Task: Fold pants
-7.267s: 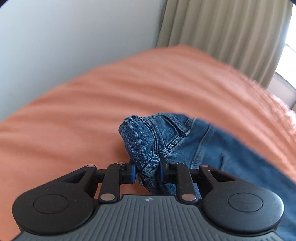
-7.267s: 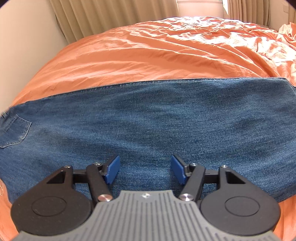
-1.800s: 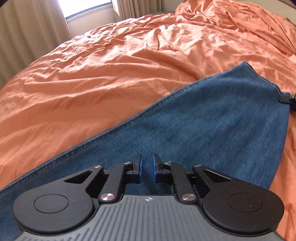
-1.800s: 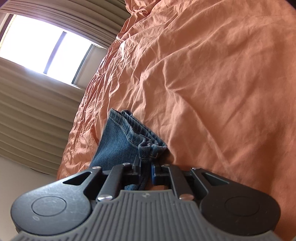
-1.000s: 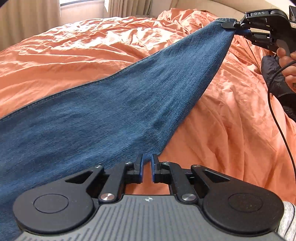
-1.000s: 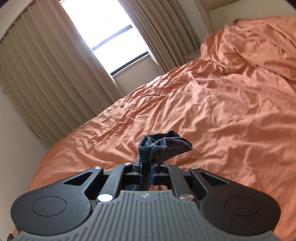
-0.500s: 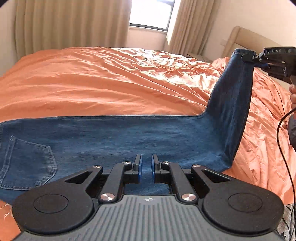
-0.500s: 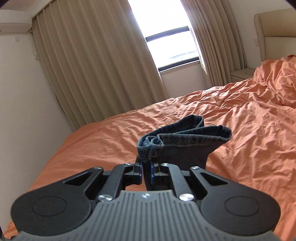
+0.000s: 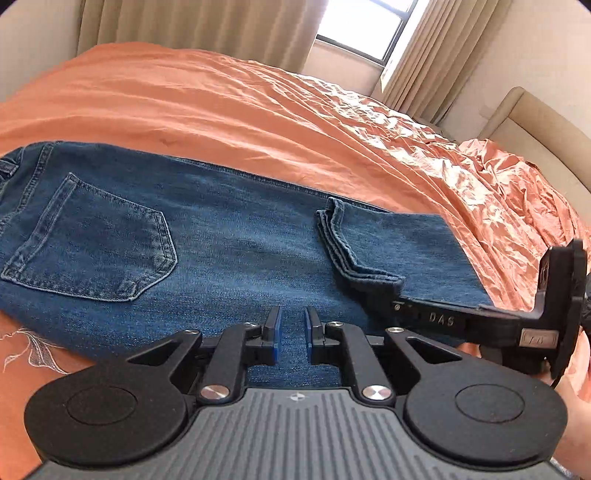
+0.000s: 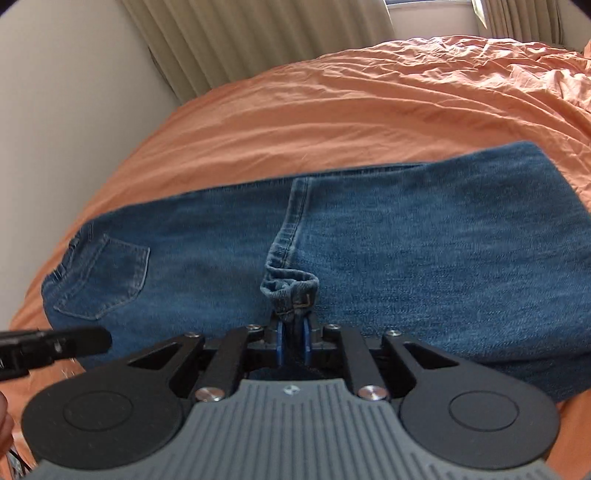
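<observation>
A bed covered in a wrinkled orange sheet fills the room, with a plain wall on the left, pleated beige curtains behind it, a bright window further right and a padded headboard at the far right. No containers are in sight. The blue denim pants lie flat across the near side of the bed, back pocket to the left, with the leg ends folded over onto the middle so that the hems lie on top of the thigh part. The left gripper hangs tilted down over the near edge of the denim, its jaws narrow and opening, with nothing between the blue pads. Just to its right, the right gripper reaches in from the side, also angled down at the bed; its jaws are opening, yet the bunched hem corner sits between the pads, which appear to touch it on both sides. A bit of the person's hand shows at the right edge.
</observation>
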